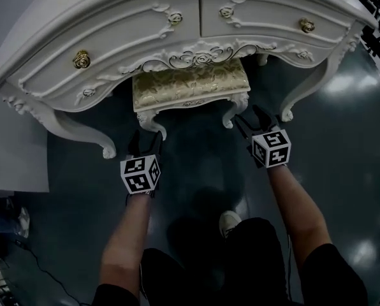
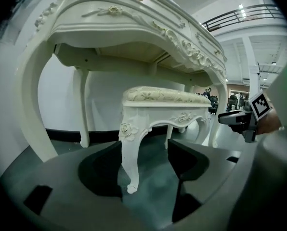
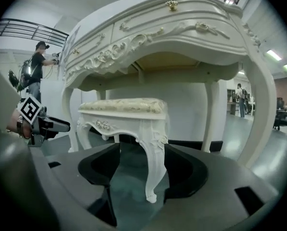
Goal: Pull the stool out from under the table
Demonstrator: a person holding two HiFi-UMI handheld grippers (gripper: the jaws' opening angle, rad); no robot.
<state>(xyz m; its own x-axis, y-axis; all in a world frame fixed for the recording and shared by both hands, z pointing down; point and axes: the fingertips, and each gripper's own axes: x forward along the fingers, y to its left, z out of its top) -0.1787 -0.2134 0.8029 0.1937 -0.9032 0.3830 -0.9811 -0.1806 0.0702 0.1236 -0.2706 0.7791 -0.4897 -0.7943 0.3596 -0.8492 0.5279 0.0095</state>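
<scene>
Jaws spread wide, my left gripper lines up on the stool's seven-o'clock leg, my right gripper on the five-o'clock leg, apparently not touching yet, ready to clamp and pull.

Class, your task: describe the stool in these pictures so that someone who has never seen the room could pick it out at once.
Look for the big white carved table with brass drawer knobs on the dark floor. Tucked under its middle is the low stool. It alone has a gold-patterned cushion, on curved legs much shorter than the table's.
</scene>
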